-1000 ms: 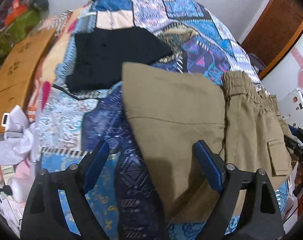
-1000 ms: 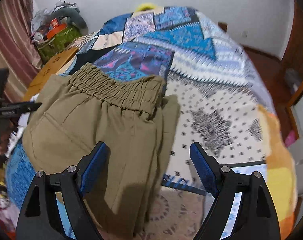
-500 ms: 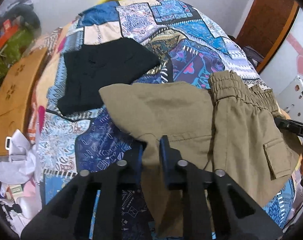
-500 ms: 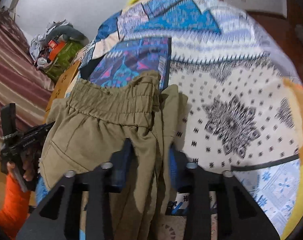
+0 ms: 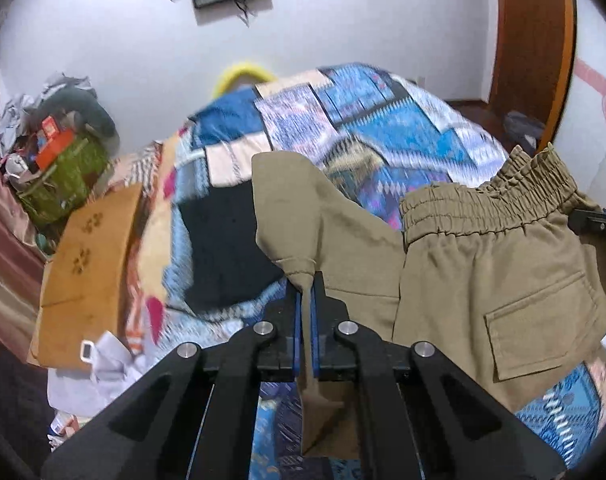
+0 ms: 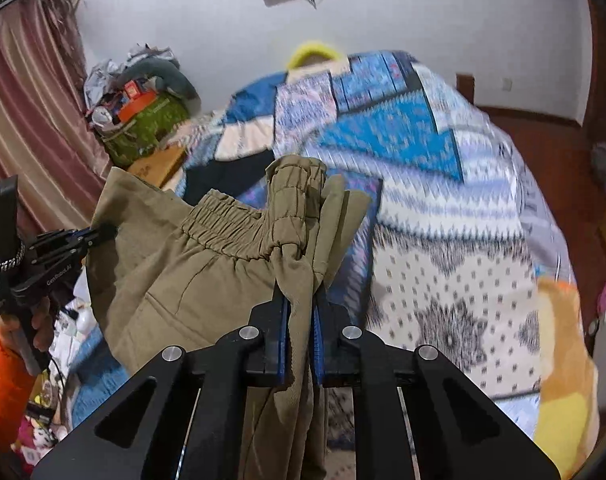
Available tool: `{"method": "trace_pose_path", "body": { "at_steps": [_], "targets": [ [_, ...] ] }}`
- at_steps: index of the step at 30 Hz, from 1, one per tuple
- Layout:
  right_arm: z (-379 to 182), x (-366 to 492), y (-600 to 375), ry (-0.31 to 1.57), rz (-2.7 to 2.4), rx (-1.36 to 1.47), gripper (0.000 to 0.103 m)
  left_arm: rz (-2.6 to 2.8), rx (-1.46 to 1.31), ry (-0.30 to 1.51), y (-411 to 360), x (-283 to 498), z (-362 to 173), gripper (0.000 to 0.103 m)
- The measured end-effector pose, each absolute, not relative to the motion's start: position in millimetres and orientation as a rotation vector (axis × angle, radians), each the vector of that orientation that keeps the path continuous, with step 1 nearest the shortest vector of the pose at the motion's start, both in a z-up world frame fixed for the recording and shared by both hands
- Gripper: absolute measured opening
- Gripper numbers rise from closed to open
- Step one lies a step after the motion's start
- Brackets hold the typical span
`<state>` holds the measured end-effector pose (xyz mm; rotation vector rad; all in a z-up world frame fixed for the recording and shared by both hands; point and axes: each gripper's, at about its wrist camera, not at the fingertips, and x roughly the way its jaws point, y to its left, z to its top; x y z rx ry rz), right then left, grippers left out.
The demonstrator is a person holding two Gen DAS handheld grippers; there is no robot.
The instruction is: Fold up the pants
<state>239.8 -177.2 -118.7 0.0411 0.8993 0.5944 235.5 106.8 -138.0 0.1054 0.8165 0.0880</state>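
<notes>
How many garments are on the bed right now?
2: khaki pants, pinched at the left gripper and right gripper; a black garment lying flat behind them. Others may be hidden.

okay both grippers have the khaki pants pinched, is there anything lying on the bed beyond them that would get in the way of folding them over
One thing: a black garment lies on the patterned bedspread just beyond the pants, on the side of the left gripper. Beyond the right gripper the bedspread shows only its pattern. Both grippers are shut on the pants.
</notes>
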Motion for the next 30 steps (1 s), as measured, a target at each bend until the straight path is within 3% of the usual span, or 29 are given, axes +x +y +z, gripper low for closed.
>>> {"method": "trace_pose_path", "body": {
  "at_steps": [7,15,30],
  "targets": [
    [-87.6,270.6,-143.5,0.795,0.62,0.038,0.009,0.135,0.083,0.728,150.2,256.2,-102.0,0.005],
    [-81.4,323.1,-86.4,0.757,0.646,0.012,0.009,0.247,0.086,0.696,196.5,296.8,-96.5,0.005],
    [-155.4,412.5,17.5,0.856,0.664,-0.078,0.009,0.354,-0.01,0.846,286.2,399.7,-197.9,0.005]
  ]
}}
